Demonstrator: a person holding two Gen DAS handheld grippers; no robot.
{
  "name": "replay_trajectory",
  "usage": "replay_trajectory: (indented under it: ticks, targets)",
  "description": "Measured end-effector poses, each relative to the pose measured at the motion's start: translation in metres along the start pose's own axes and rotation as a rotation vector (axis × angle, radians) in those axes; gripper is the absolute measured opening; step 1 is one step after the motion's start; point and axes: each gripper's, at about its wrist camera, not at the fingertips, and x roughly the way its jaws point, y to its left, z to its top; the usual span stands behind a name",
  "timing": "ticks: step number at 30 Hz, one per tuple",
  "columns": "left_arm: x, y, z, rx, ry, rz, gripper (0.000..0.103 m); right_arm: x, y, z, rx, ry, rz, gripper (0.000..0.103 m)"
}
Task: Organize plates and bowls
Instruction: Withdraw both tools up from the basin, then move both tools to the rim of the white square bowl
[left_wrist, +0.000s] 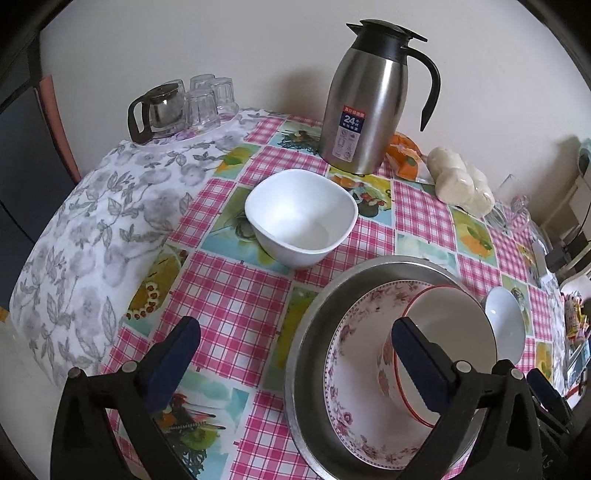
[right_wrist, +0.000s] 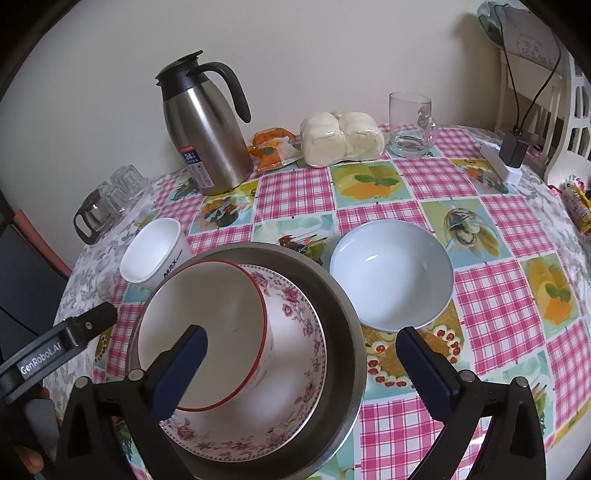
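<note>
A steel plate (left_wrist: 306, 339) holds a floral plate (left_wrist: 343, 373), and a red-rimmed bowl (left_wrist: 454, 325) stands in that stack; the same stack shows in the right wrist view, steel plate (right_wrist: 340, 314), floral plate (right_wrist: 303, 332), red-rimmed bowl (right_wrist: 207, 325). A white squarish bowl (left_wrist: 301, 218) stands beyond it, also seen in the right wrist view (right_wrist: 149, 251). A shallow white bowl (right_wrist: 391, 273) lies right of the stack, also in the left wrist view (left_wrist: 506, 325). My left gripper (left_wrist: 295, 350) is open over the cloth and stack. My right gripper (right_wrist: 303, 362) is open above the stack.
A steel thermos jug (left_wrist: 369, 99) stands at the back, with a glass teapot and tumblers (left_wrist: 184, 107) to its left. Wrapped buns (right_wrist: 340, 142), an orange packet (right_wrist: 271, 146) and a glass mug (right_wrist: 412, 123) stand along the wall. A charger (right_wrist: 511, 155) lies at the right edge.
</note>
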Motion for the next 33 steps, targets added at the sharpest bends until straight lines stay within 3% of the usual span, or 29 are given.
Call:
replay_trajectory:
  ticks: [18, 33]
  targets:
    - [-0.009, 0.014, 0.007, -0.007, -0.041, -0.039, 0.103, -0.005, 0.003, -0.003, -0.022, -0.006, 0.000, 0.103]
    - [-0.006, 0.071, 0.020, -0.140, -0.080, -0.063, 0.103, -0.013, 0.022, -0.006, -0.047, 0.001, -0.021, 0.103]
